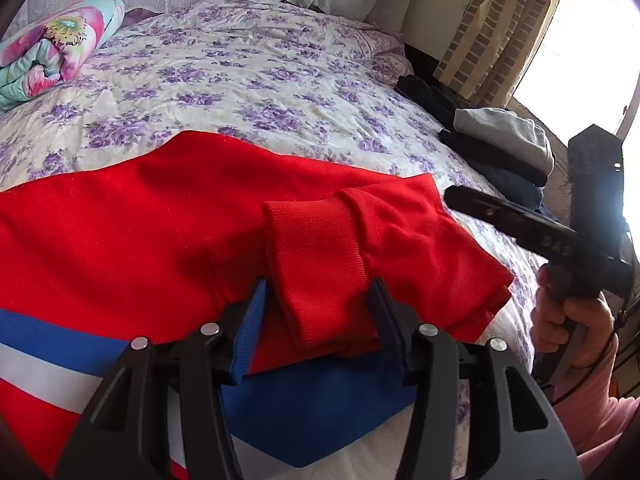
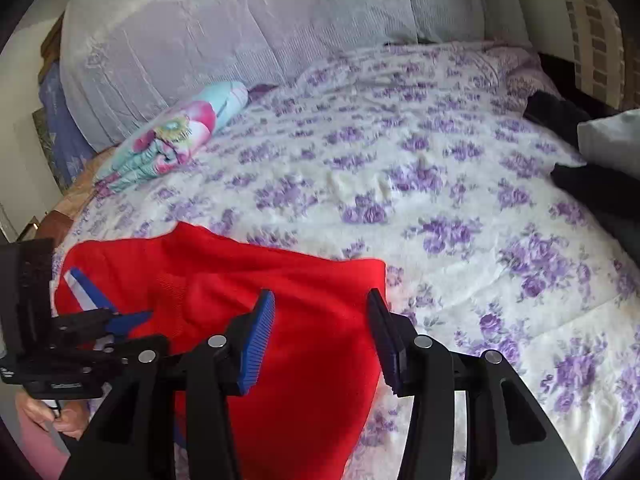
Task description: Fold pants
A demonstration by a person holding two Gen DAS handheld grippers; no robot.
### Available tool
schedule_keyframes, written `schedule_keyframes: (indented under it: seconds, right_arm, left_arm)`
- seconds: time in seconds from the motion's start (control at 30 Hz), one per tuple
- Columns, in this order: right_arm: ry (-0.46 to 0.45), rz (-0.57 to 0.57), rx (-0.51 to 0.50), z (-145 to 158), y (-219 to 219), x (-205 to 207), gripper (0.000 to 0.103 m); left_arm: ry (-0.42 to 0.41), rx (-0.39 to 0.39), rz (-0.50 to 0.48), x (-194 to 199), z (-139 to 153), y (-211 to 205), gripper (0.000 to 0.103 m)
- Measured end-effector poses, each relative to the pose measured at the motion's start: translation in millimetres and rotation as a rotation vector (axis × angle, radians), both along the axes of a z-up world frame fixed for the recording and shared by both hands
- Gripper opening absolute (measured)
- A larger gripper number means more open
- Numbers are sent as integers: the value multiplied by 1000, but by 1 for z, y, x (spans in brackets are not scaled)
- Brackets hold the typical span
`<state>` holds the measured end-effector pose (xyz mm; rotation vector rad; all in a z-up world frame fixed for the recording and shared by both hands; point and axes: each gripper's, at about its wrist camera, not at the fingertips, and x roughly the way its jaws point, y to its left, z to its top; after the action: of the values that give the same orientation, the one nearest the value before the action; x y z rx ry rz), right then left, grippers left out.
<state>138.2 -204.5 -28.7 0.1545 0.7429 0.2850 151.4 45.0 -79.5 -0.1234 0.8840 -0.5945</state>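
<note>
Red pants (image 1: 140,220) with blue and white side stripes (image 1: 40,344) lie folded over on the floral bedspread (image 1: 240,68). In the left wrist view my left gripper (image 1: 316,320) is shut on a red ribbed cuff (image 1: 316,248), which fills the gap between the pads. The right wrist view shows that gripper (image 2: 120,322) low at the left, at the pants' striped end. My right gripper (image 2: 322,332) hovers open over the red cloth (image 2: 304,360), with nothing pinched. In the left wrist view the right gripper (image 1: 464,202) sits just off the pants' right edge.
A rolled flowered blanket (image 1: 52,48) lies at the far left of the bed. Folded dark and grey clothes (image 1: 500,148) are stacked at the bed's right edge, by a curtain (image 1: 492,28) and bright window. A lace-covered headboard (image 2: 240,32) stands behind. A person's hand (image 1: 568,320) holds the right gripper.
</note>
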Motion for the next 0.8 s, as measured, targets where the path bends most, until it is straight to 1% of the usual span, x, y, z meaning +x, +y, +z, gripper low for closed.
schedule_keyframes:
  seconds: [0.1, 0.2, 0.23, 0.27, 0.3, 0.33, 0.4, 0.43, 0.47, 0.53, 0.57, 0.6, 0.63, 0.67, 0.7, 0.77, 0.8]
  right_arm:
    - [-37, 31, 25, 9, -3, -30, 46]
    - [2, 86, 48, -6, -4, -54, 27]
    - [29, 101, 12, -17, -1, -62, 24]
    - [51, 96, -43, -29, 1, -67, 17]
    - [41, 94, -61, -37, 0, -72, 17]
    - [16, 83, -36, -37, -5, -79, 17]
    - [30, 73, -13, -30, -10, -80, 17]
    - [18, 61, -5, -23, -12, -80, 18]
    - [-1, 60, -1, -18, -12, -80, 21]
    - [-46, 70, 6, -9, -8, -79, 21]
    - [-46, 71, 11, -10, -6, -74, 26]
    - [-19, 80, 14, -14, -5, -68, 28]
    - [35, 91, 6, -20, -1, -58, 28]
    - [70, 90, -1, -22, 1, -49, 27]
    - [65, 86, 10, -19, 2, -43, 28]
    - [22, 97, 64, -7, 3, -26, 28]
    - [15, 94, 82, -3, 4, -16, 34]
  left_arm:
    - [-3, 0, 1, -1, 0, 0, 51]
    - [-3, -1, 1, -1, -1, 1, 51]
    - [-3, -2, 1, -2, -1, 1, 51]
    - [-3, -2, -1, -2, -1, 1, 53]
    - [-1, -5, -9, -2, -1, 0, 55]
    - [-8, 4, -11, -3, -1, -2, 55]
    - [-19, 21, -12, -5, -1, -4, 56]
    - [-23, 26, -12, -5, -1, -5, 56]
    - [-24, 28, -12, -5, -1, -5, 56]
    - [-24, 27, -11, -5, -1, -5, 56]
    - [-24, 26, -12, -5, -1, -4, 56]
    - [-23, 24, -11, -5, -1, -4, 57]
    - [-23, 24, -11, -5, -1, -5, 57]
    - [-24, 25, -11, -5, -1, -5, 57]
    - [-26, 28, -11, -5, -1, -5, 57]
    - [-29, 30, -10, -5, -1, -4, 57]
    - [-30, 29, -9, -5, 0, -4, 57]
